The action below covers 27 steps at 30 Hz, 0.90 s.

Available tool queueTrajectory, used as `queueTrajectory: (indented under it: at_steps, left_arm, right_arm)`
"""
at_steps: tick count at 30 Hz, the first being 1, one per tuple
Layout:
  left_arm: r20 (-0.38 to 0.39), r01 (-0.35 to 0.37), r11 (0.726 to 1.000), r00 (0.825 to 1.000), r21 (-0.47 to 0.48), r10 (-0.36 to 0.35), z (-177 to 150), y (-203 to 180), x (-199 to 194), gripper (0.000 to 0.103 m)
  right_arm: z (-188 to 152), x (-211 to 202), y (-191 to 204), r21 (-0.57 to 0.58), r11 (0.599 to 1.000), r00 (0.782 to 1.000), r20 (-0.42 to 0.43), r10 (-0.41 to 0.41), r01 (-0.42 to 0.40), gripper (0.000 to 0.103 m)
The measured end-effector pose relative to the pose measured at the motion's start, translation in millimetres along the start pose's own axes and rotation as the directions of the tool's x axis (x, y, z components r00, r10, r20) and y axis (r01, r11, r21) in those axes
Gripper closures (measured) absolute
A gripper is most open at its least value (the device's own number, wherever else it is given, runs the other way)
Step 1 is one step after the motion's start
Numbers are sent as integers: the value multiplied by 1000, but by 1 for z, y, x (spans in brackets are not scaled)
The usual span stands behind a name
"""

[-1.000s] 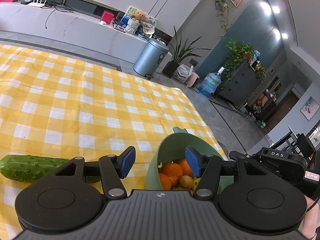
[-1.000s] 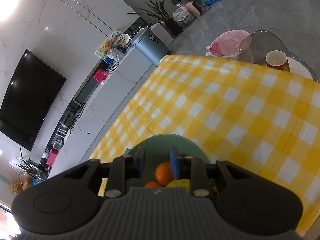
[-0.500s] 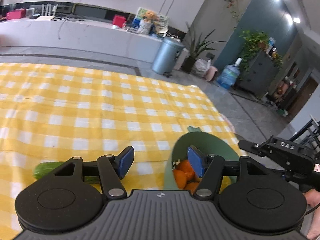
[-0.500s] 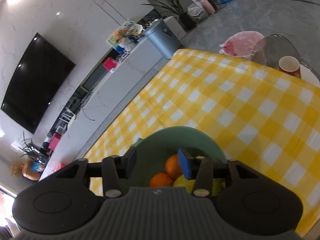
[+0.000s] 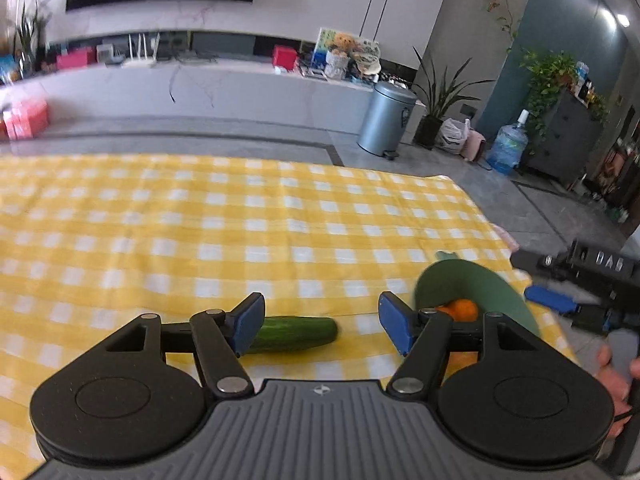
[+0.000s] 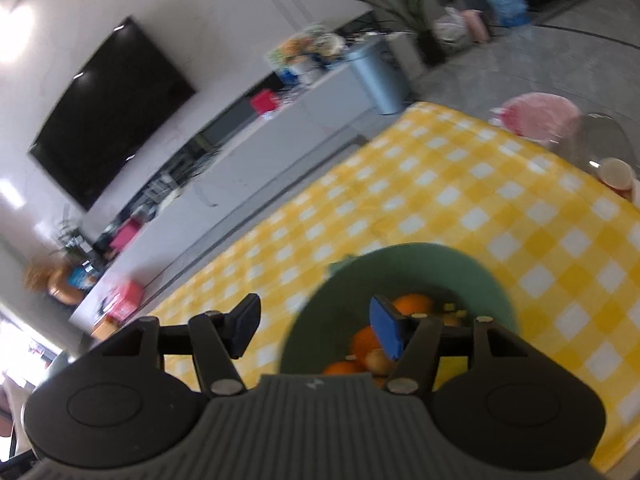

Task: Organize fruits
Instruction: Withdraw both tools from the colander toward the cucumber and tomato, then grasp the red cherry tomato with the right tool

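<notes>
both grippers have spread wide and empty, left gripper [image 5: 320, 322] lined up just behind the cucumber [image 5: 294, 333], right gripper [image 6: 314, 330] above the fruit-filled green bowl [image 6: 404, 262].

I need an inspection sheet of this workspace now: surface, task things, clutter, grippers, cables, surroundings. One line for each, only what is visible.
Surface: yellow checked tablecloth, lightly creased.
Job's things: cucumber lying on the cloth; green bowl holding oranges.
Clutter: nothing seen on the cloth.
Grippers: left gripper open, empty, cucumber just ahead; right gripper open, empty, over the bowl.
Cables: thin dark cable hanging over the far counter.
Surroundings: television, grey bin, water bottle, plants.
</notes>
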<state>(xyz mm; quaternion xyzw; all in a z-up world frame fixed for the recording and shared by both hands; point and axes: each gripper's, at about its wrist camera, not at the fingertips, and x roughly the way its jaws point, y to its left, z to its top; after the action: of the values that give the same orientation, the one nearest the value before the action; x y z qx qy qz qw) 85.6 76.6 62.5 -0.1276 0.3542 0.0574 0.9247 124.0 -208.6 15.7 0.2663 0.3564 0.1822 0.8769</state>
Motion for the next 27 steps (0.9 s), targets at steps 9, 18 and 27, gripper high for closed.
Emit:
queueTrajectory:
  at_steps: [9,18,27]
  left_arm:
    - [-6,-88,995,996,-50,88,-13,45,-22,26]
    - [-32,-199,975,980,-102,197,-23,87,-15,26]
    - [-83,-206,970,977,-131,196,-31,111,-6,26]
  right_arm:
    - [-26,8,78,-230,969,992,-105,66,-89,45]
    - [-92,82,128,-407,911,927,-363,-91,-70,46]
    - [-135,142,135,-452,892,872,-435,-225,4,67]
